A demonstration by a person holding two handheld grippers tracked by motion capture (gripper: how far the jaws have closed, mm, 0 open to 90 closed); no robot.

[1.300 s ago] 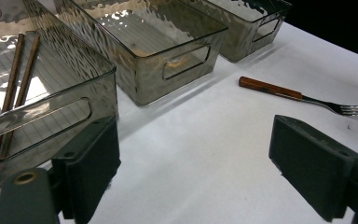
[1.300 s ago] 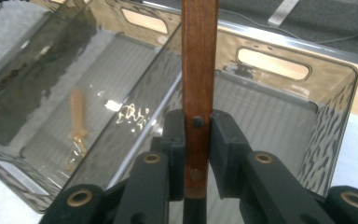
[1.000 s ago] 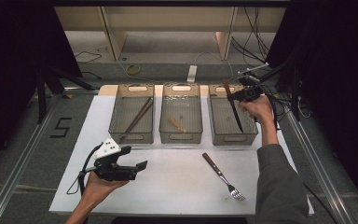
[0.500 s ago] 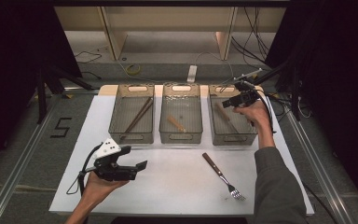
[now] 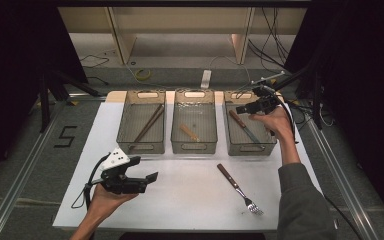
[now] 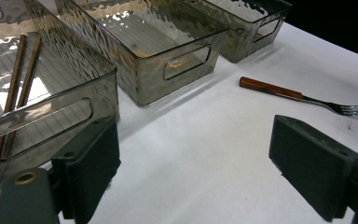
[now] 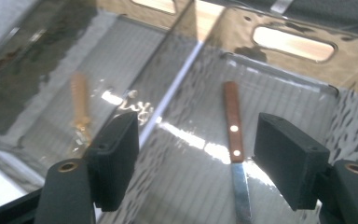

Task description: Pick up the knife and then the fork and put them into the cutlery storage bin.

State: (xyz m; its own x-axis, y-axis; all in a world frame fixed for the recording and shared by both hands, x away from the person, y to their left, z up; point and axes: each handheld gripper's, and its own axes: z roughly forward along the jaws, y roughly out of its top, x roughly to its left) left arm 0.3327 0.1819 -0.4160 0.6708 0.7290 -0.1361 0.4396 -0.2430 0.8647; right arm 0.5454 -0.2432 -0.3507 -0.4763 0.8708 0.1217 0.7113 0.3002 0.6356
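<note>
brown-handled knife (image 7: 233,123), white table (image 5: 190,195), black jaws

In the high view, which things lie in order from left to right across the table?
Left gripper → bin with chopsticks → bin with a small wooden-handled utensil → fork on the table → bin with the knife → right gripper.

The knife (image 7: 235,154) in the right bin (image 7: 307,79) loses its blade tip at the bottom edge, and beside that bin the small wooden piece (image 7: 79,109) is just a blur.
</note>
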